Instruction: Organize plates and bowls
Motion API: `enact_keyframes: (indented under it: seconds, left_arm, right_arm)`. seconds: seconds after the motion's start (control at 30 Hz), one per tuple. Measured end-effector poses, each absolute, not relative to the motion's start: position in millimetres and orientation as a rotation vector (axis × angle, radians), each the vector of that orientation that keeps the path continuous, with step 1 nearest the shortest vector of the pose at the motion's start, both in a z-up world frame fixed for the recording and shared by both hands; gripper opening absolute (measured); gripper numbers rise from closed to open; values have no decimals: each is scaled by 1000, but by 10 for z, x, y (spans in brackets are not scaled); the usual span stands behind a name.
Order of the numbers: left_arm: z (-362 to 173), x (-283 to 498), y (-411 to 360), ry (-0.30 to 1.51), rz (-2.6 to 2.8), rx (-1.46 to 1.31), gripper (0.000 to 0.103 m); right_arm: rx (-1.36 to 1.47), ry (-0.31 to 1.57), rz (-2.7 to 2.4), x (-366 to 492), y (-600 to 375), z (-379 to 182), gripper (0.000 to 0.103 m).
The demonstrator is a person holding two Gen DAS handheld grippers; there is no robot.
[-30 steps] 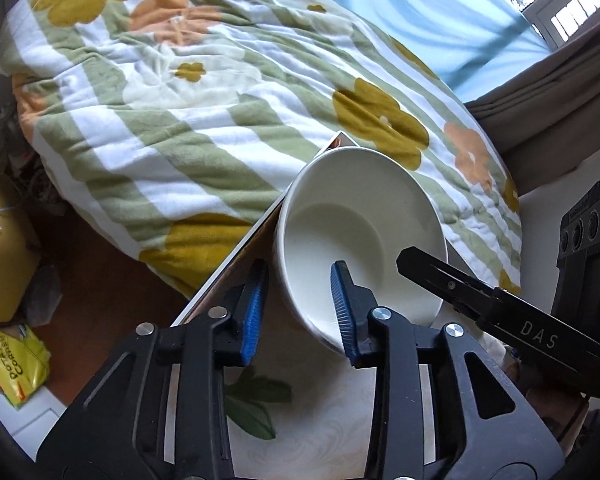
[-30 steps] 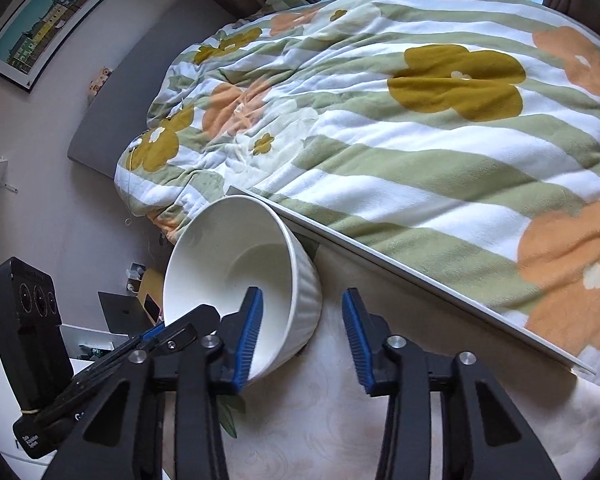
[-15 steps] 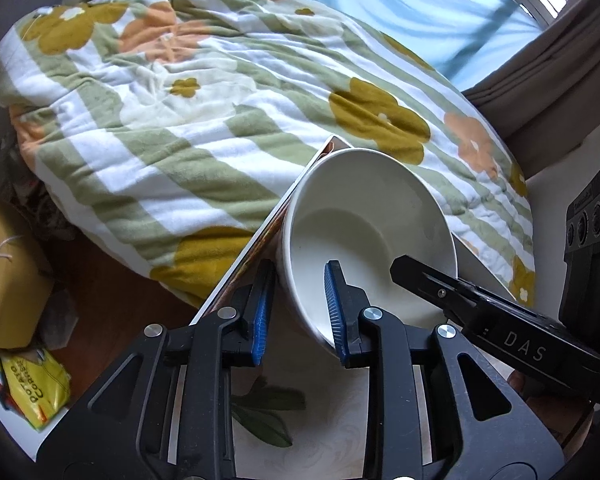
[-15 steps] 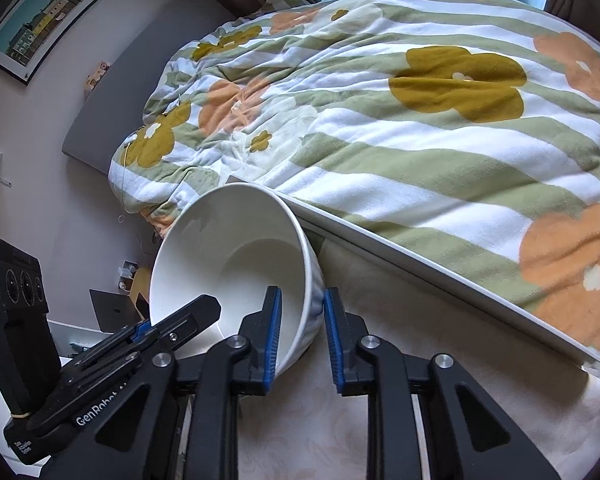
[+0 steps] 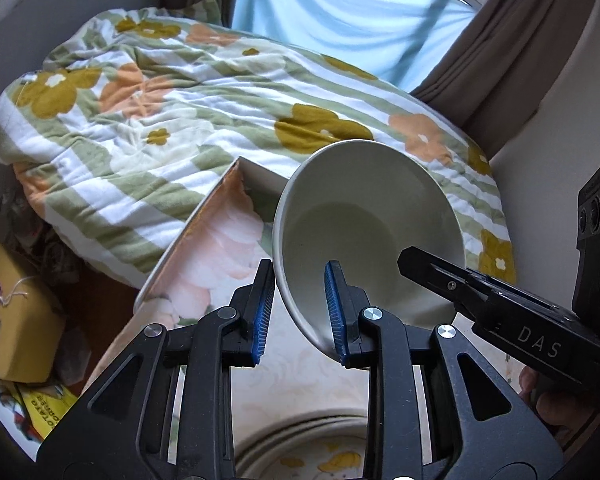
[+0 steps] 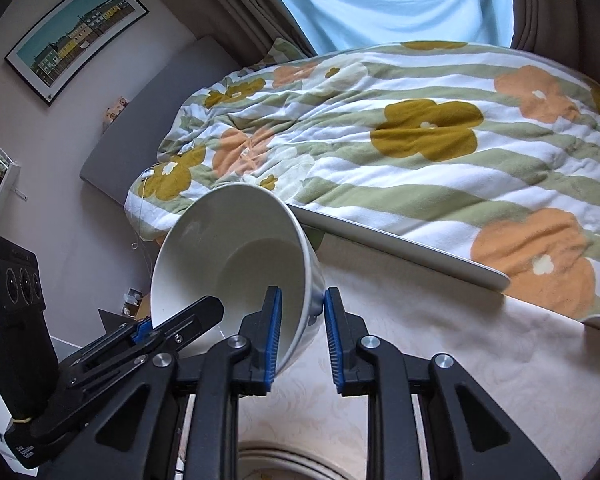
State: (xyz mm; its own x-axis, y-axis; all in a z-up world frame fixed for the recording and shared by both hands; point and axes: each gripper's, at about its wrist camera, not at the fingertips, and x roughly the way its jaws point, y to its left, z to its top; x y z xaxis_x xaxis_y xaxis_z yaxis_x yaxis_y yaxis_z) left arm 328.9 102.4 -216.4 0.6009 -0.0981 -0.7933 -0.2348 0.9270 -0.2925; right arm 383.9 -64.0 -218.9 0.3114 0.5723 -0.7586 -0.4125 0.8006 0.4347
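A white ribbed bowl (image 5: 368, 232) hangs tilted above the table, held at two places on its rim. My left gripper (image 5: 300, 312) is shut on the near rim, one blue pad inside the bowl and one outside. My right gripper (image 6: 303, 336) is shut on the opposite side of the bowl (image 6: 236, 256) in the same way. Each gripper shows in the other's view: the right gripper (image 5: 480, 292) and the left gripper (image 6: 172, 328). A plate with yellow flowers (image 5: 300, 456) lies below, its rim (image 6: 296, 460) just at the bottom edge.
The table (image 6: 440, 360) has a pale floral cloth and a raised white edge. Right behind it is a bed with a green-striped floral blanket (image 5: 180, 128). A yellow box (image 5: 16, 320) sits on the floor at the left. Curtains and a window are beyond.
Both grippers closed on the bowl's rim, then rose with it. The bowl has left the table, and a flowered plate has come into view below.
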Motion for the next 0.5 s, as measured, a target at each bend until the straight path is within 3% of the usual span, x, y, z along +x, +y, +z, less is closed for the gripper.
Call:
enact_keyframes:
  seconds: [0.5]
  left_arm:
    - [-1565,2108,-819,916,-111,-279,23]
  right_arm:
    - [255,991,477,2466,-2481,-1587,20]
